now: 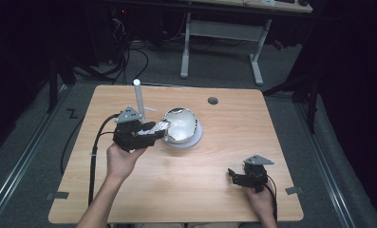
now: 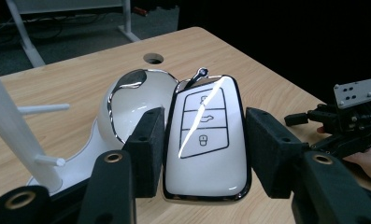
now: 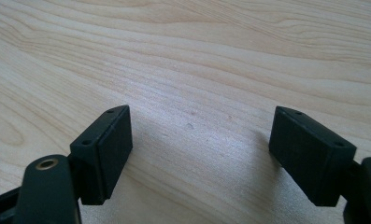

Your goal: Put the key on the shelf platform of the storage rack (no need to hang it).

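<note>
Gaping tool (image 3: 199, 156) over bare table (image 3: 197, 56)

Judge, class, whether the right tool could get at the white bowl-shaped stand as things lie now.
Probably yes. The right tool sits open on the table, with bare wood between it and the stand. The left tool, holding the car key, crowds only the stand's far side.

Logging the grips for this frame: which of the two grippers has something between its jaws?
The left gripper: a white car key sits between its jaws, beside the white holder. The right gripper is spread open over bare table.
</note>
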